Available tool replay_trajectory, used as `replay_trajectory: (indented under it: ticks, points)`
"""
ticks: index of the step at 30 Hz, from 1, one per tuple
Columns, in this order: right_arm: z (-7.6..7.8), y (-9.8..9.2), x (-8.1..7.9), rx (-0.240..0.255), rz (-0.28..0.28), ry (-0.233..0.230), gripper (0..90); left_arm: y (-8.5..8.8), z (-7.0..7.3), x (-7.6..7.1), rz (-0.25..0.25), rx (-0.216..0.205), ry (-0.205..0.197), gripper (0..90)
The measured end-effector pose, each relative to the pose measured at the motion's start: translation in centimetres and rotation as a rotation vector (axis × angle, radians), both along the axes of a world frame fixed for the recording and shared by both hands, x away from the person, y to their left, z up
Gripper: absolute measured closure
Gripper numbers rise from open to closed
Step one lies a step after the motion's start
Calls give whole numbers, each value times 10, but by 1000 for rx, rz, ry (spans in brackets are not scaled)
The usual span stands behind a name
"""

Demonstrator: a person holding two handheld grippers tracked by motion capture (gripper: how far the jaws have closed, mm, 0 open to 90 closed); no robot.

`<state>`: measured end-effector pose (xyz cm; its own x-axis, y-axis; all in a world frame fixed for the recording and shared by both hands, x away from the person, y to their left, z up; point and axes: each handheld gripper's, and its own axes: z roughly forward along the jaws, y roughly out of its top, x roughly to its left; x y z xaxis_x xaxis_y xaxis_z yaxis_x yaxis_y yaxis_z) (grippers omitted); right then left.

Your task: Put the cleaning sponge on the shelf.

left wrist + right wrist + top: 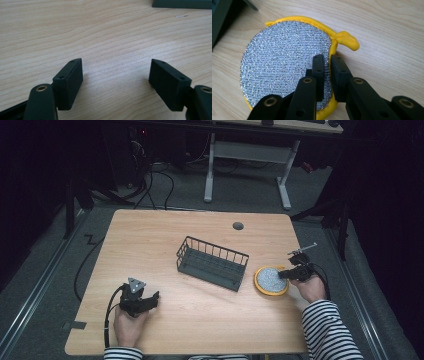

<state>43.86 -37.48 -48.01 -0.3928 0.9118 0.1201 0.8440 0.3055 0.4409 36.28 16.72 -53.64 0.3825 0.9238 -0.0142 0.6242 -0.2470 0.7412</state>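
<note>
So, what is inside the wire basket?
The basket looks empty: only its dark floor shows in the high view. The strip behind its near wall is hidden.

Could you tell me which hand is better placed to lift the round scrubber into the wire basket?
Right. Its claw is pinched on the scrubber beside the basket. The left claw is open over bare table, farther off.

A person in striped sleeves works both grippers at the table. The left hand [129, 325] holds the left gripper [150, 299] low at the near left, jaws spread wide apart. The right hand [311, 287] reaches in from the right, the right gripper [283, 274] pointing left, its jaws drawn almost together.
</note>
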Motion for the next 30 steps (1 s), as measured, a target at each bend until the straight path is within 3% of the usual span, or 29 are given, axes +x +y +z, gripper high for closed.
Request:
replay_trajectory:
  ticks: [8,19,25,30]
  points:
    - [7,0,-2,18,11,-23,828,0,0,0,1,0,0,277]
    - [38,7,-8,-17,54,-99,831,0,0,0,1,-1,0,277]
    - [54,7,-11,-20,61,-140,830,0,0,0,2,-1,0,278]
    - [76,6,-13,-9,62,-192,831,0,0,0,0,-1,-1,278]
